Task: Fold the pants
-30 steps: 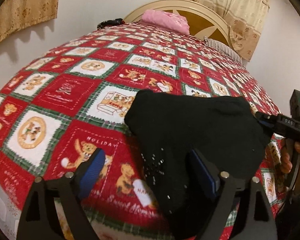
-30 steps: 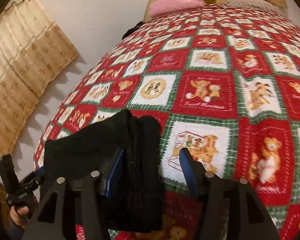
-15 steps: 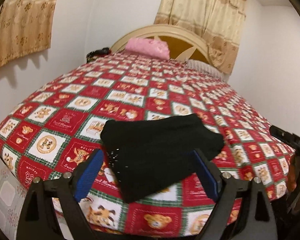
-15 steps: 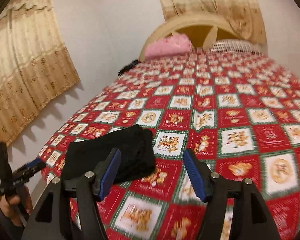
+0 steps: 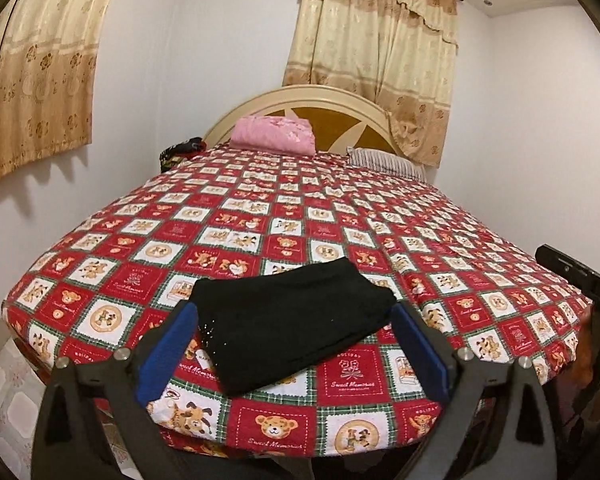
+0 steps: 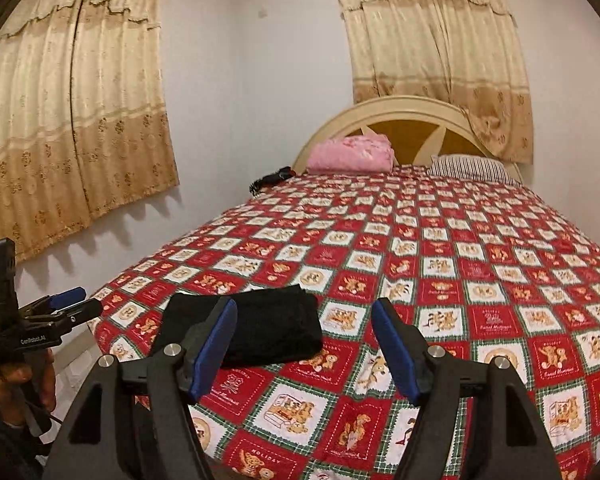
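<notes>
While both claws hang clear of the bed [image 5: 100,264], the black pants [image 5: 292,328] lie as a folded bundle near the foot end of the red patchwork bedspread [image 6: 440,264], close to the left edge. The left claw [image 5: 296,344] stands wide with nothing between its blue pads; its jaws have just been opening. The right claw [image 6: 304,344] is likewise parted and empty, its jaws also just opening, and the pants show beyond its left pad, not touched by it. The folding looks finished, judging by the compact, squared shape.

Risk from here is modest. The bundle sits close to the mattress edge, so a brush from either claw could drag a layer loose or nudge it toward the floor. Soft cloth may also spring open, since the top layer lies slightly askew. A pink pillow [image 5: 274,135] and a striped pillow [image 6: 468,166] at the headboard are well apart.
</notes>
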### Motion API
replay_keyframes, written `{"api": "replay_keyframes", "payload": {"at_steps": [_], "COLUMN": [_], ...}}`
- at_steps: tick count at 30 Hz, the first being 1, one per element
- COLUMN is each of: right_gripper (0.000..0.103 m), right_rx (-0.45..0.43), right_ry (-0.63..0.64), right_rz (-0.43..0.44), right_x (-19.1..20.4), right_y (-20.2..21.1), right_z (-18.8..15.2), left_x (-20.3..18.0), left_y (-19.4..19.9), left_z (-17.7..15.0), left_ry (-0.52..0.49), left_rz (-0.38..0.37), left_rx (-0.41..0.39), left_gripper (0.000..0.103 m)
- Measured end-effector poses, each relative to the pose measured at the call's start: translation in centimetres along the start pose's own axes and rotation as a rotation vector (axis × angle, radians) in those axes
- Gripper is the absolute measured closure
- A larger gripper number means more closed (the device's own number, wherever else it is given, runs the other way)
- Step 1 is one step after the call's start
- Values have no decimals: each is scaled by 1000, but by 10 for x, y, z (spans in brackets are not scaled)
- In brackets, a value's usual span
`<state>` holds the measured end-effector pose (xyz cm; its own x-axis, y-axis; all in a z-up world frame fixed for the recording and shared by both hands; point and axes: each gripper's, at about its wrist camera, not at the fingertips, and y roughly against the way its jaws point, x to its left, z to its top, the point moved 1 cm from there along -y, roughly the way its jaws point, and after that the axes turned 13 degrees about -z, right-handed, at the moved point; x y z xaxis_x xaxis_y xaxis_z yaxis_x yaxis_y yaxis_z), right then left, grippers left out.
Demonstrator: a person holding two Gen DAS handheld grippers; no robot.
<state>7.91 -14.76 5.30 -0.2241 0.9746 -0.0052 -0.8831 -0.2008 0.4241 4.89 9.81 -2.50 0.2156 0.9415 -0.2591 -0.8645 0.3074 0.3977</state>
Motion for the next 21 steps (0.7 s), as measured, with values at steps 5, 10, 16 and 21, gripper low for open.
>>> {"api": "replay_keyframes", "payload": {"at_steps": [5,10,16,21], "right_gripper": [32,32,32,32], "right_rx": [-18,-26,-23,-24], "right_ry": [6,7,12,16], "right_rz": [5,9,14,17], "right_x": [1,2,4,6], "right_y": [10,15,17,17], "right_z": [4,7,7,7], "left_x": [-5,-6,-6,-6], "left_y": [7,8,10,11], "left_z": [1,1,2,1], "left_ry": [-14,-17,-20,-22], "left_rz": [8,11,14,14], "left_rx": [-14,-13,-10,-13], "left_gripper": [3,3,3,3]}}
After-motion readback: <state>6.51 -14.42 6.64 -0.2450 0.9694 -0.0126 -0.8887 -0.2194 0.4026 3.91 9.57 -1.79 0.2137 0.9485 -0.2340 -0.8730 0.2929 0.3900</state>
